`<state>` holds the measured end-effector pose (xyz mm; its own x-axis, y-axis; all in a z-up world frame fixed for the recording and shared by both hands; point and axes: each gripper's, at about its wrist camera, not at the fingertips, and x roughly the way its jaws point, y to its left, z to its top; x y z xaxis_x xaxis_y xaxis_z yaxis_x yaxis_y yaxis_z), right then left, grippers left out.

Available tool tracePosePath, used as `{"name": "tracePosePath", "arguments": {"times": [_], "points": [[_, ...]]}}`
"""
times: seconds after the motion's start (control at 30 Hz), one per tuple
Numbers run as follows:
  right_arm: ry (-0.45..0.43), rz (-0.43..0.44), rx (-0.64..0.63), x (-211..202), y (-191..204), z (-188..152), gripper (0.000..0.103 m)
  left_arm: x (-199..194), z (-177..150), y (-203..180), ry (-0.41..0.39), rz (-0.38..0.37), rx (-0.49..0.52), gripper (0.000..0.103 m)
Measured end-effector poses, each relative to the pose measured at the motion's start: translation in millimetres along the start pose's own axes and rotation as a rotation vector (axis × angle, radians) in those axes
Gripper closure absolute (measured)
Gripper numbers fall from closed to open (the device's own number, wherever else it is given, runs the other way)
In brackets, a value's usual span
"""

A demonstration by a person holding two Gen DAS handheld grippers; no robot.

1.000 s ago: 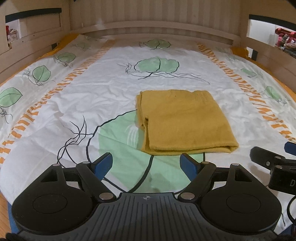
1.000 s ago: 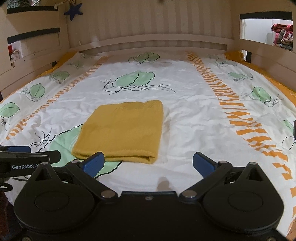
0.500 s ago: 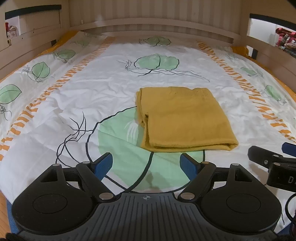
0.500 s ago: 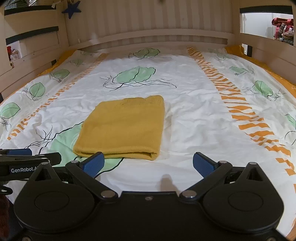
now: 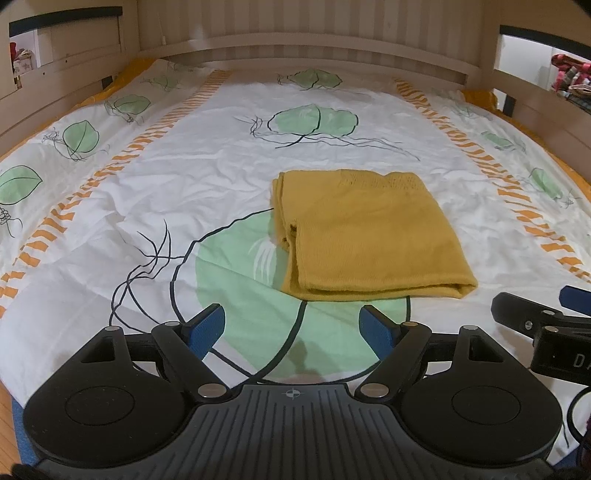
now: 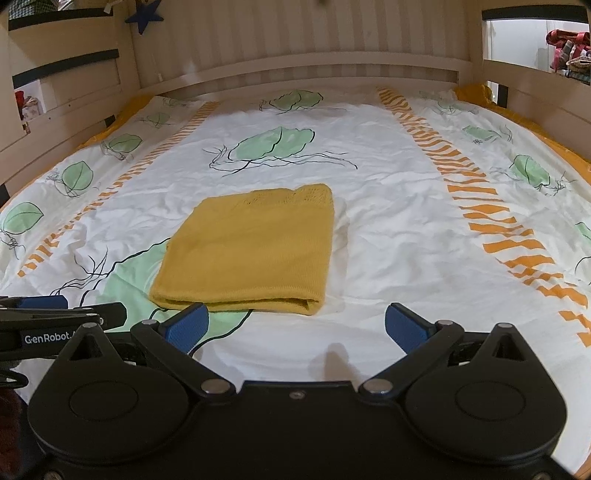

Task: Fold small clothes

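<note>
A mustard-yellow knitted garment (image 5: 369,232) lies folded into a neat rectangle on the bed, also seen in the right wrist view as the garment (image 6: 251,247). My left gripper (image 5: 293,326) hovers open just in front of its near edge, nothing between the blue pads. My right gripper (image 6: 297,325) is open too, a little nearer than the garment's near right corner, touching nothing. Each gripper shows at the edge of the other's view: the right gripper (image 5: 543,317) and the left gripper (image 6: 55,314).
The bed is covered by a white duvet (image 5: 184,166) with green leaves and orange stripes. Wooden bed rails (image 6: 295,70) close the far end and both sides. A blue star (image 6: 144,16) hangs at the upper left. Cluttered items (image 5: 572,77) sit beyond the right rail.
Both grippers have drawn back and tilted slightly, so the folded garment sits a bit lower and farther in each view. Both stay open; the garment has not moved.
</note>
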<state>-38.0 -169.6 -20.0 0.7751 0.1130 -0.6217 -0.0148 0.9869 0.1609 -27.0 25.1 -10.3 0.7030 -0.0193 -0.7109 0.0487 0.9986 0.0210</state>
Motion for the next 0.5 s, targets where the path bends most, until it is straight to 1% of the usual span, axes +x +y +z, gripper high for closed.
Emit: {"name": "tracePosePath", "arguments": {"times": [0.5], "points": [[0.013,0.018,0.017,3.5,-0.7,-0.8,0.001,1.7,-0.8,0.9,0.003,-0.002,0.001,0.024]]}}
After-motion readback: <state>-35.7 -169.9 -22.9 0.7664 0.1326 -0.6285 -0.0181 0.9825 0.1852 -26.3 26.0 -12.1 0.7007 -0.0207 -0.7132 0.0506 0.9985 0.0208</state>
